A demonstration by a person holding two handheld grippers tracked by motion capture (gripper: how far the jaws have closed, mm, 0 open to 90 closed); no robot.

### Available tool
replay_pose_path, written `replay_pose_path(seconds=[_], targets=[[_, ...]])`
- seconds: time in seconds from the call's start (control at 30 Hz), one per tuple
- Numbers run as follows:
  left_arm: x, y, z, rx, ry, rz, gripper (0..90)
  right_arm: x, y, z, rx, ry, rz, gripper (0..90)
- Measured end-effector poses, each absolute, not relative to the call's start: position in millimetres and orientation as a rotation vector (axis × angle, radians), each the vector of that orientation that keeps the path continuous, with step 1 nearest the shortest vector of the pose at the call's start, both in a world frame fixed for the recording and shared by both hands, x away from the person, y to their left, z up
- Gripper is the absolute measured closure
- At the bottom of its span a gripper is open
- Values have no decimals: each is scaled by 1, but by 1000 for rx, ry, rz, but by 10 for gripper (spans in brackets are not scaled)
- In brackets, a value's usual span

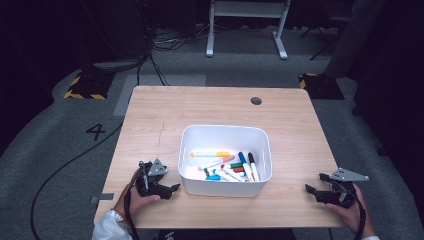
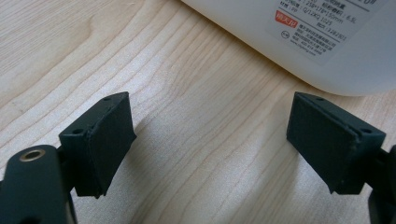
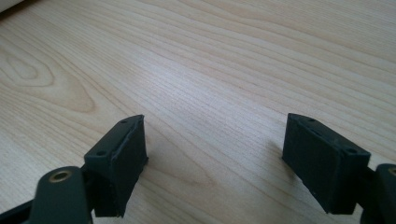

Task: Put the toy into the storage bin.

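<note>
both claws rest low on the desk (image 1: 150,110) with nothing between their jaws. the left claw (image 1: 172,189) stands wide, and in the left gripper view its two pads (image 2: 109,140) frame bare wood, with the white bin (image 1: 225,187) just ahead and to the right of it. the right claw (image 1: 312,190) also stands wide, and in the right gripper view its pads (image 3: 320,161) frame bare wood too. the bin lies off to the left of this claw, well apart.

the markers (image 1: 227,167) lie in a loose pile on the bin floor, beyond the near wall from either claw. judged from this layout, the step in hand is a first reach into the bin.

procedure:
1. lift the claw clear of the near wall before moving forward, as a low approach is likely to push the bin.
2. choose a marker that lies apart, for example the yellow marker (image 1: 210,154) at the far side of the pile.
3. turn the claw so the jaws cross the barrel, not run along it.
4. lower it with the jaws wide and close at mid-barrel.
5. keep the other claw beside the bin, ready to steady it.
</note>
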State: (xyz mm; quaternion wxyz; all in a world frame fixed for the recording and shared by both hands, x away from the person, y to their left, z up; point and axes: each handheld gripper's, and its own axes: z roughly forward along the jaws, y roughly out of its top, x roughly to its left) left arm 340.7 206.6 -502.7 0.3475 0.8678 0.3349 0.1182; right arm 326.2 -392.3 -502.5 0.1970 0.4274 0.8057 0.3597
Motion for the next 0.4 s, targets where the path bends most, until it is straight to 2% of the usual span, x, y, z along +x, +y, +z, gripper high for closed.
replay_pose_path(seconds=[0.4], targets=[[341,206,-503,2252,866,299,149,326,-393,-502,1204,2256,1013,224]])
